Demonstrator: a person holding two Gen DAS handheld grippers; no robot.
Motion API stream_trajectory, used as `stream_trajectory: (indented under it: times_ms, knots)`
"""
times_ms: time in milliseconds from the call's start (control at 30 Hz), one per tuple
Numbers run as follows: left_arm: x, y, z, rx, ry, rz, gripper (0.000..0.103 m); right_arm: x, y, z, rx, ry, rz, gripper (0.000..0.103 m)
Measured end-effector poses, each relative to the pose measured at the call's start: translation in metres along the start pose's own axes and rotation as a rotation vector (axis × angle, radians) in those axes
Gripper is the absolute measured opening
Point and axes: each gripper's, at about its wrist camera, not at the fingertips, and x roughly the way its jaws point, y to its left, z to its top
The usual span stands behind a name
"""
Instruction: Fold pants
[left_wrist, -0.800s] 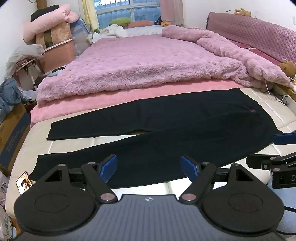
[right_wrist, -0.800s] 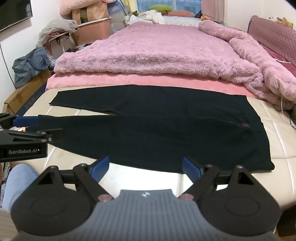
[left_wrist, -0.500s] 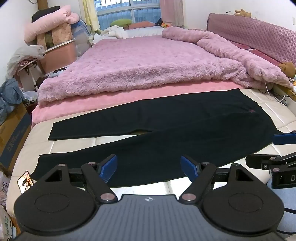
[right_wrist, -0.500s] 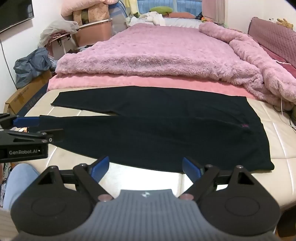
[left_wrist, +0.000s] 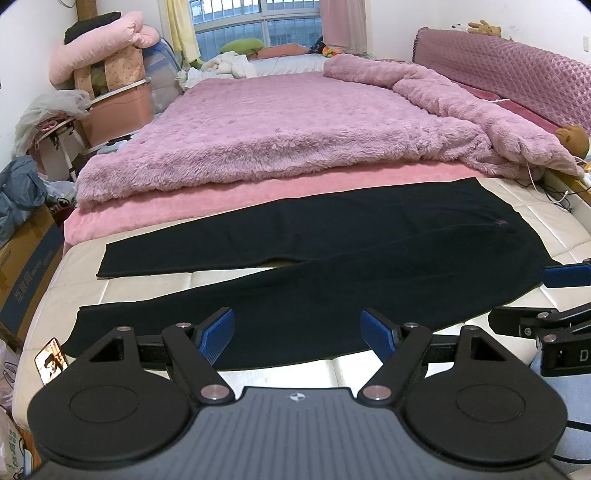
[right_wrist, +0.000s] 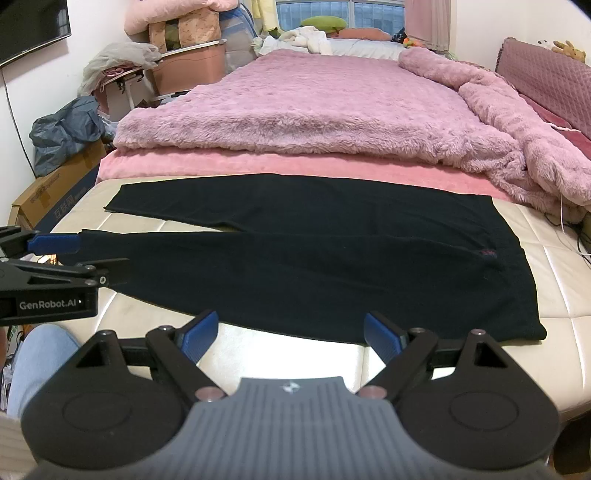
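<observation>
On the cream mattress (left_wrist: 258, 275), black pants (left_wrist: 332, 280) lie flat, ready for folding; left gripper (left_wrist: 297, 334) and right gripper (right_wrist: 291, 332) hover spread wide, holding nothing

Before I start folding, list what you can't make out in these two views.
- Near hem of the pants: left wrist view, partly hidden behind the left gripper.
- Right gripper: left wrist view, cut off by the right edge.
- Logo by the waistband: both views, too small to read.
- Phone screen: left wrist view, too small, partly hidden by the gripper body.
- Box lettering: right wrist view, too small.
</observation>
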Motion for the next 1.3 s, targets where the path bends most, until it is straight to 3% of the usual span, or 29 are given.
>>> stream_trajectory:
  times_ms: [1300]
  knots:
    - [-0.0004, 0.0009, -0.0011, -0.002, -0.002, -0.003, 0.091, -0.0009, 0.0035, -0.0017, -0.006, -0.005, -0.003, 0.083]
